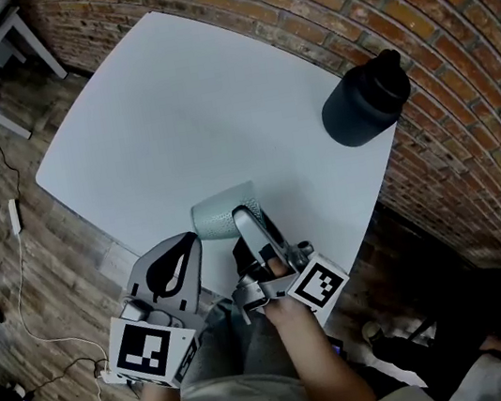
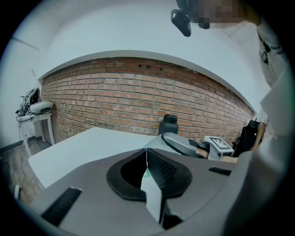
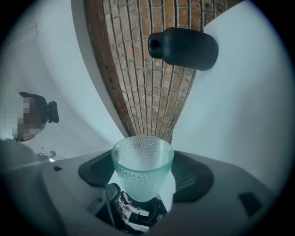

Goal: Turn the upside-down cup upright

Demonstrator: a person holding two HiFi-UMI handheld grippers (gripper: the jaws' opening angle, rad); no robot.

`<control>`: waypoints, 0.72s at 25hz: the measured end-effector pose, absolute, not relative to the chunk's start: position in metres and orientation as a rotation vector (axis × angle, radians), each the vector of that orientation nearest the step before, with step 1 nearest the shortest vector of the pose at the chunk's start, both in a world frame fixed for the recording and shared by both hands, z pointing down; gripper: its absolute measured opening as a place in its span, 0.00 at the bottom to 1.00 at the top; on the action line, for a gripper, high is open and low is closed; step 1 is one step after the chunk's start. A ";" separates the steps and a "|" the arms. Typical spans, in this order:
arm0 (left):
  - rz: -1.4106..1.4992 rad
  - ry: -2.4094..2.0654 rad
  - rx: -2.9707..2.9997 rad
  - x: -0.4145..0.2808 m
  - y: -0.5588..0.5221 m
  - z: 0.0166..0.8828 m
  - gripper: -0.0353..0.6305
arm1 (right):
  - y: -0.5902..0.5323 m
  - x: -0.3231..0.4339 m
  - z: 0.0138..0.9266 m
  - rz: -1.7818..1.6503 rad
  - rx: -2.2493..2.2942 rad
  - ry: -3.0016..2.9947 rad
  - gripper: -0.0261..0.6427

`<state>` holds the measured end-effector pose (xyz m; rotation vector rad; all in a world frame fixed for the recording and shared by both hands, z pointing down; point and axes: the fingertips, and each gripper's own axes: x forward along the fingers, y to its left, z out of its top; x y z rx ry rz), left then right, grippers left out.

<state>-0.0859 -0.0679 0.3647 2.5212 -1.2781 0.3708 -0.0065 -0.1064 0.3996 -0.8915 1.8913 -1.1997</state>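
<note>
Counter [image 1: 169,113] carries only the bottle [image 1: 365,101], parked at the far corner by the brick wall [image 1: 294,6], well clear of the work. Left gripper [image 1: 173,263] is clenched on nothing, off the near edge; we read it as staying out of the way. Right gripper [image 3: 144,174] clamps the cup [image 1: 220,214] low on its body. The cup is on its side above the near edge, roughly halfway to upright, we judge. Its base is hidden behind the jaws, and we can't tell if it touches the counter.

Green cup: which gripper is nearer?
Right. The right gripper is shut on the cup, with the cup's base between its jaws. The left gripper sits close beside the cup on the person's left, jaws closed on nothing.
</note>
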 end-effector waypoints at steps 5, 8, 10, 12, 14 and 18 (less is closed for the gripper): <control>0.417 -1.185 2.561 -0.085 -0.068 0.374 0.08 | -0.105 -0.004 0.401 -1.215 -0.866 1.876 0.59; 0.521 -1.106 2.634 -0.076 -0.067 0.378 0.33 | -0.105 -0.003 0.401 -1.221 -0.863 1.879 0.59; 0.642 -1.066 2.709 -0.071 -0.067 0.383 0.39 | -0.105 -0.004 0.401 -1.225 -0.862 1.885 0.59; 0.833 -1.032 2.780 -0.068 -0.068 0.392 0.45 | -0.104 -0.006 0.401 -1.231 -0.861 1.889 0.60; 1.004 -1.002 2.832 -0.066 -0.069 0.399 0.48 | -0.103 -0.007 0.401 -1.235 -0.860 1.891 0.59; 1.129 -0.944 2.890 -0.058 -0.070 0.403 0.49 | -0.101 -0.006 0.404 -1.249 -0.862 1.884 0.59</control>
